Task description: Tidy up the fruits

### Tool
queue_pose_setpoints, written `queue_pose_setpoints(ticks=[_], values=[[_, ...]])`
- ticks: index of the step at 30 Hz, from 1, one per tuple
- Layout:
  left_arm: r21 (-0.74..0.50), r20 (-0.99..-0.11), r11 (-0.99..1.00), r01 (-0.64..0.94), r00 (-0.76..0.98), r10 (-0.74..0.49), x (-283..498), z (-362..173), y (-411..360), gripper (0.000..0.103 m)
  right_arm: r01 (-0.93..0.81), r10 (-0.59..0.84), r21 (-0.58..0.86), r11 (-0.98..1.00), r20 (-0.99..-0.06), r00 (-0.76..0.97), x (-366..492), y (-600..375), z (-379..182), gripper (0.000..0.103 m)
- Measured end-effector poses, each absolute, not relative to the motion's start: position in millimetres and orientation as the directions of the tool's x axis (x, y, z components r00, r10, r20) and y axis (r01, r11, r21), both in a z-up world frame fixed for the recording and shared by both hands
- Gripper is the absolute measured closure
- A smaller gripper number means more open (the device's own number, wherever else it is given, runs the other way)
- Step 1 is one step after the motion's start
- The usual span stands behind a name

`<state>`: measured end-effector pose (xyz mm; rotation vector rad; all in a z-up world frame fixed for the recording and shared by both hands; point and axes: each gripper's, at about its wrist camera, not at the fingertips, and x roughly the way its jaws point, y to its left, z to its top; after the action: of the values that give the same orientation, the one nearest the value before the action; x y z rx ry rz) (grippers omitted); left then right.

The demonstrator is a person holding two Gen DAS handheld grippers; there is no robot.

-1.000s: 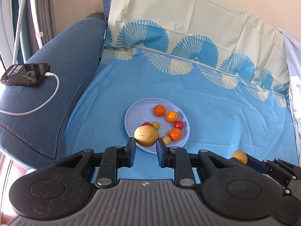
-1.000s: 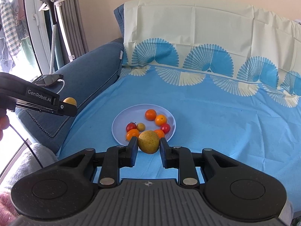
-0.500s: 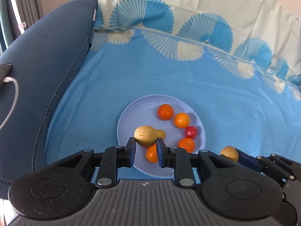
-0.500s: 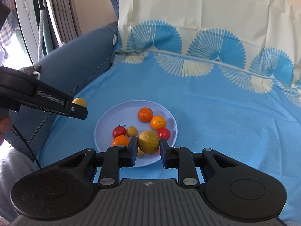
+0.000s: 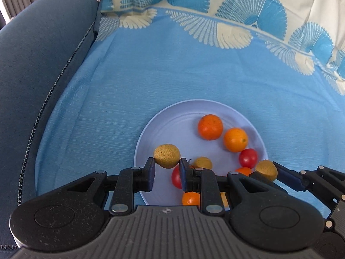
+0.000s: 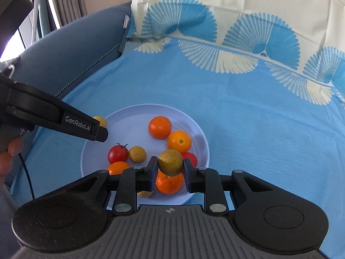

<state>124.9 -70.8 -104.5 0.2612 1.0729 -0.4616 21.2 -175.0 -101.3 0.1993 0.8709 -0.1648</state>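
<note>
A pale blue plate (image 5: 172,116) (image 6: 133,116) lies on the blue cloth and holds several oranges, red tomatoes and small yellow fruits. My left gripper (image 5: 166,164) is shut on a round yellow-brown fruit (image 5: 167,155) above the plate's left rim. It also shows in the right wrist view (image 6: 101,129), with that fruit (image 6: 100,120) peeking behind its tip. My right gripper (image 6: 169,166) is shut on a yellow-green fruit (image 6: 170,161) above the plate's near side. It shows in the left wrist view (image 5: 273,171) with its fruit (image 5: 266,170).
A dark blue sofa armrest (image 5: 36,64) (image 6: 71,49) rises left of the cloth. The patterned white and blue cloth drapes up the backrest (image 6: 226,10) behind. A hand (image 6: 9,151) holds the left gripper's handle at the left edge.
Both grippers have moved forward and down toward the plate, each still holding its fruit. The plate looks larger and nearer; the phone on the armrest has left the view.
</note>
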Motion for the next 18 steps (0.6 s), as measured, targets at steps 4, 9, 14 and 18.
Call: queue_pose_setpoints(ticks=[4, 9, 14, 18], values=[[-0.027, -0.878, 0.873, 0.487, 0.405, -0.253, 127.6, -101.6, -69.0, 0.001, 0.208, -0.061, 0.093, 0.974, -0.771, 0.633, 28.5, -175.2, -107.7, 0.068], [-0.014, -0.858, 0.874, 0.485, 0.443, -0.26, 109.9, -76.9, -56.2, 0.0, 0.228, -0.083, 0.087, 0.97, -0.759, 0.646, 16.3, -175.5, -89.7, 0.026], [-0.014, -0.85, 0.894, 0.449, 0.465, -0.246, 74.3, -50.9, -28.7, 0.0, 0.26, -0.077, 0.118, 0.958, -0.77, 0.633, -21.4, -168.7, -64.7, 0.016], [-0.026, -0.842, 0.904, 0.428, 0.478, -0.25, 42.2, -29.9, -4.7, 0.0, 0.302, -0.097, 0.13, 0.944, -0.767, 0.634, -57.0, -153.6, -43.3, 0.01]])
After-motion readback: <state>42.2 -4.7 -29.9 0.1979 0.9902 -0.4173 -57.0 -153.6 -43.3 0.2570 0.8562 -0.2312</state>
